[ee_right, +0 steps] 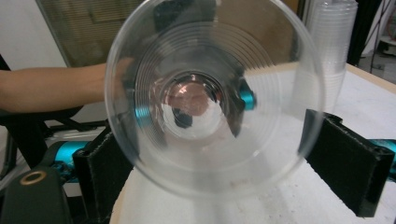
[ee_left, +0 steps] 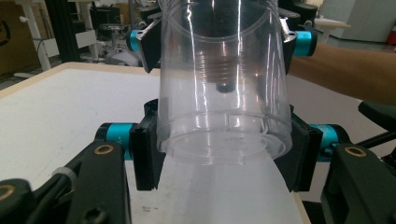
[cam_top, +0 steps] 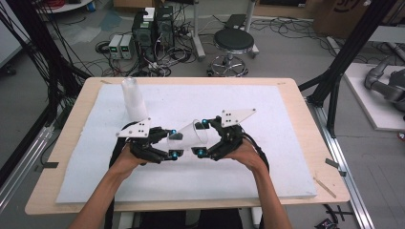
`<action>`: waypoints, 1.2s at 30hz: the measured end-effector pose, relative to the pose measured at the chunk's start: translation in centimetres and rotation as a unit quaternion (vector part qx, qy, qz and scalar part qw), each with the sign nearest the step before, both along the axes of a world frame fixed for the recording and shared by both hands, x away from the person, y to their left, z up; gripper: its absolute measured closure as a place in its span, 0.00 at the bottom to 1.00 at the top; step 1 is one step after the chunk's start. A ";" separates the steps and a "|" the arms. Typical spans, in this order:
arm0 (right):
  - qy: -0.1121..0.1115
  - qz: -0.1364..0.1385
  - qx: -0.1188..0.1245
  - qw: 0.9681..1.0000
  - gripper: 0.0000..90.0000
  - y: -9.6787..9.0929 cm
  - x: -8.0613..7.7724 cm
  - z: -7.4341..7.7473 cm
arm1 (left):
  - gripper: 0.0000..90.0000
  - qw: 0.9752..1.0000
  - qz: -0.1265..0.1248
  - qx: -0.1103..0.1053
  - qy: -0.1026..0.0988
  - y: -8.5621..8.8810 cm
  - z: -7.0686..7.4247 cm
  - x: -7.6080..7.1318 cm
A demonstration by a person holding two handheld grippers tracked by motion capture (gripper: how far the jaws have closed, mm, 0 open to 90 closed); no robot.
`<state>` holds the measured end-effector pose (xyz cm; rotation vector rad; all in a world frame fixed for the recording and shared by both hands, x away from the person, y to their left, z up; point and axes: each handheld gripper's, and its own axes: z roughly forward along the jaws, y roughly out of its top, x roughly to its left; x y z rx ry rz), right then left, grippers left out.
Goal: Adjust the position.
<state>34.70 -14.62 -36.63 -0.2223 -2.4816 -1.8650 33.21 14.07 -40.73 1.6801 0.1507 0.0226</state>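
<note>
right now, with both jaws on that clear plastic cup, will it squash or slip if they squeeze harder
The clear plastic cup looks thin-walled, so a harder squeeze would probably buckle it, most easily at the open rim near the right gripper. Its glossy, tapered wall may slip between the left gripper's pads. It seems empty, so likely very light.

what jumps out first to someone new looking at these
A clear plastic cup held sideways above the middle of the white foam board, its base clamped in the left tongs and its open rim between the right tongs. Behind the left hand, a tall stack of clear cups stands upright on the board.
</note>
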 end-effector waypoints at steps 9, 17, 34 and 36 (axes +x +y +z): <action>0.001 0.011 0.006 1.000 0.13 0.7 -0.1 0.0 | 0.47 1.000 -0.006 -0.001 -0.002 -0.5 -0.1 0.0; -0.001 0.020 0.012 1.000 0.13 0.9 0.0 -0.1 | 0.47 1.000 -0.013 0.000 -0.002 -0.7 -0.1 0.0; -0.009 0.036 0.031 0.999 0.35 0.9 -0.1 0.3 | 0.46 1.000 -0.017 0.006 -0.003 -0.7 -0.2 0.0; -0.010 0.036 0.032 0.999 0.35 0.9 -0.1 0.3 | 0.46 1.000 -0.017 0.004 -0.002 -0.7 -0.1 -0.1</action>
